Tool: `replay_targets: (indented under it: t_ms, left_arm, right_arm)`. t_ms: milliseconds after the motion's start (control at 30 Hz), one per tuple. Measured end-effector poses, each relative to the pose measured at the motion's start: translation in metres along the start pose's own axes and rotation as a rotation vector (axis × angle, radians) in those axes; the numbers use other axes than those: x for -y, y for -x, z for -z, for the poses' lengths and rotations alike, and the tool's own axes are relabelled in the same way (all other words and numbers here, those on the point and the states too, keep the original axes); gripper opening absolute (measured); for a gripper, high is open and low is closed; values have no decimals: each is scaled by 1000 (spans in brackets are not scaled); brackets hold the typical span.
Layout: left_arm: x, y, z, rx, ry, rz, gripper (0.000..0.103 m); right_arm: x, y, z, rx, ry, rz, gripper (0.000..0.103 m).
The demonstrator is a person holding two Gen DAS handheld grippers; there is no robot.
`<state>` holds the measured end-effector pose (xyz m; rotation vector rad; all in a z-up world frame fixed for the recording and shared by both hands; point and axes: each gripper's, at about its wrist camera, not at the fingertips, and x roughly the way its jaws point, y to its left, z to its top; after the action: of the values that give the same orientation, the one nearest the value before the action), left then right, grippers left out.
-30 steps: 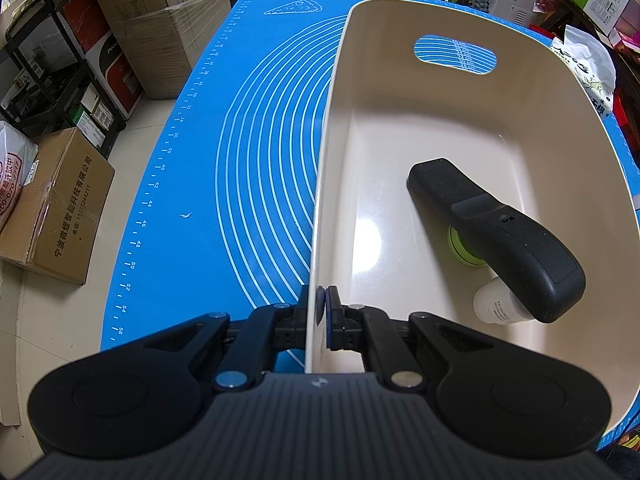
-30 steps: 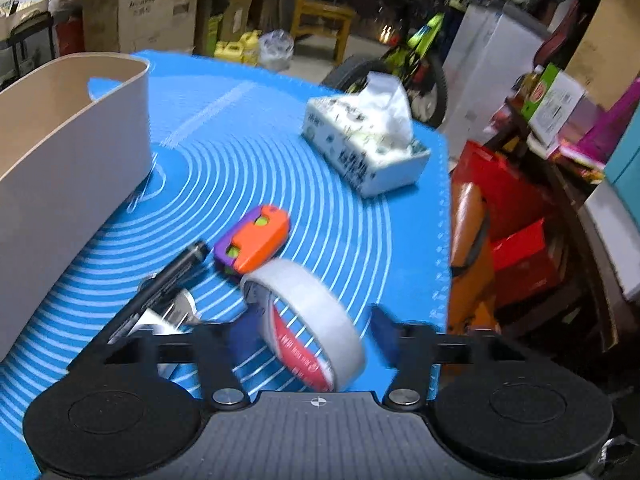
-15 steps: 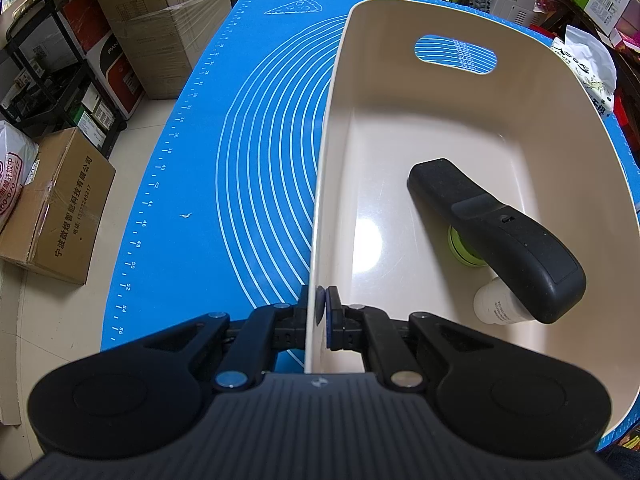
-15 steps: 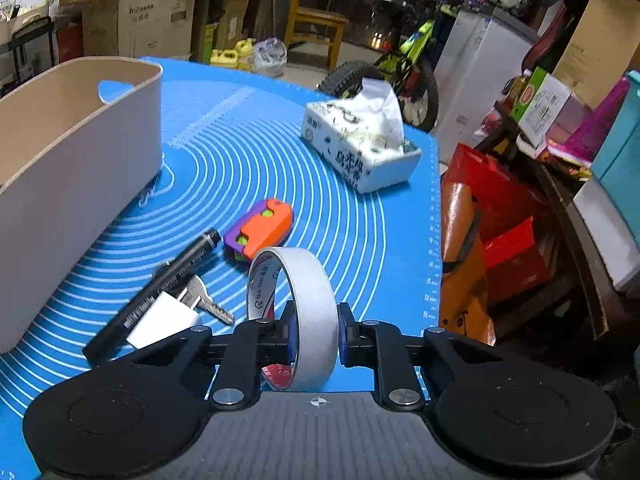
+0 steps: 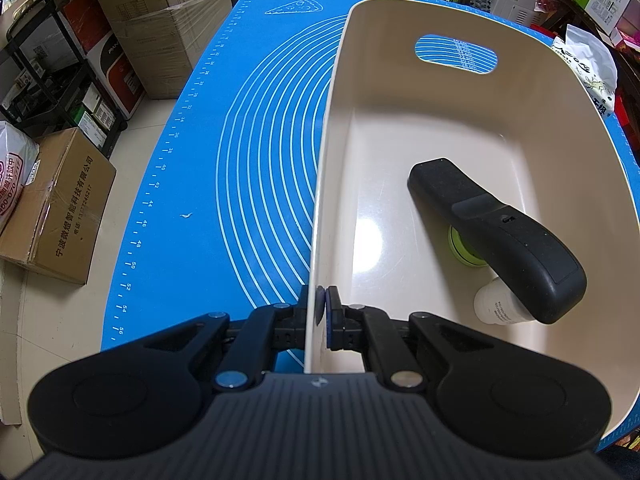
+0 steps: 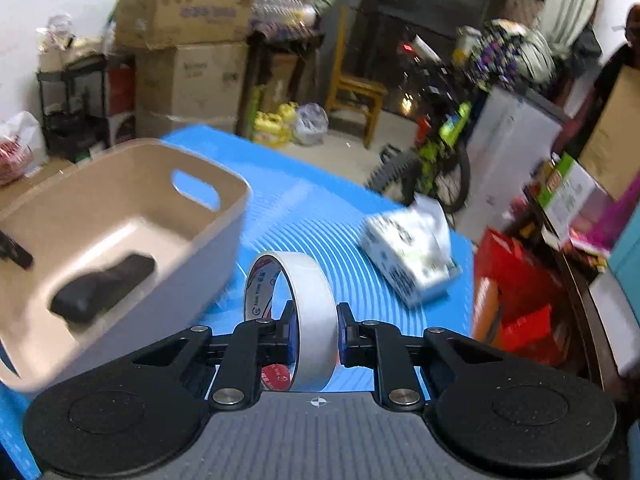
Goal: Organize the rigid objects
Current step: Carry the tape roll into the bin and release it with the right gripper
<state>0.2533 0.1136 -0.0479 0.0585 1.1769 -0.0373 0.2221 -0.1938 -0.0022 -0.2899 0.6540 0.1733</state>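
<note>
White tape roll [image 6: 298, 312] is sitting upright between the fingers of our right gripper [image 6: 316, 332], which is closing on the band from both sides so the roll's open centre faces left. We are holding it above the blue mat [image 6: 344, 240], with the mat showing below and ahead of the fingers. To the left of this gripper and a little ahead, the beige bin [image 6: 224, 216] is standing on the mat, and inside it a black remote [image 6: 100, 288] is lying on the floor of the bin. Ahead and to the right, a tissue box [image 6: 412, 252] is resting on the mat, blurred in this view.

Our left gripper [image 5: 318, 312] is pinching the near left wall of the bin [image 5: 320, 200], its fingers nearly together with one outside the wall and one inside. Ahead and to the right of those fingers, the remote [image 5: 496, 236] is leaning across a green-lidded jar [image 5: 462, 248] and a small white bottle [image 5: 494, 304], both partly hidden beneath it. To the left of the gripper the mat [image 5: 224, 184] is stretching away, and beyond its edge cardboard boxes [image 5: 60, 208] are sitting on the floor.
</note>
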Motion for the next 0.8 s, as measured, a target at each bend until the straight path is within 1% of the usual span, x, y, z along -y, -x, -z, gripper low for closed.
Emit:
replay_targets:
  t_ms: [233,367,500,567,633,800]
  left_arm:
    - [0,0,0,0,0,0,7]
    - [0,0,0,0,0,0,7]
    - [0,0,0,0,0,0,7]
    - [0,0,0,0,0,0,7]
    - [0,0,0,0,0,0,7]
    - [0,0,0,0,0,0,7]
  right_arm:
    - [-33,15,-42,105,1,-76,30]
    - [-55,22,-70,157,34,-122,30]
    - [-76,26,-94,190,55,-172,30]
    - [-90,23,-102,184,70,-196,30]
    - [-106,15,-105,156,88,-219,30]
    - [-144,-11,-94,61,125,-246,30]
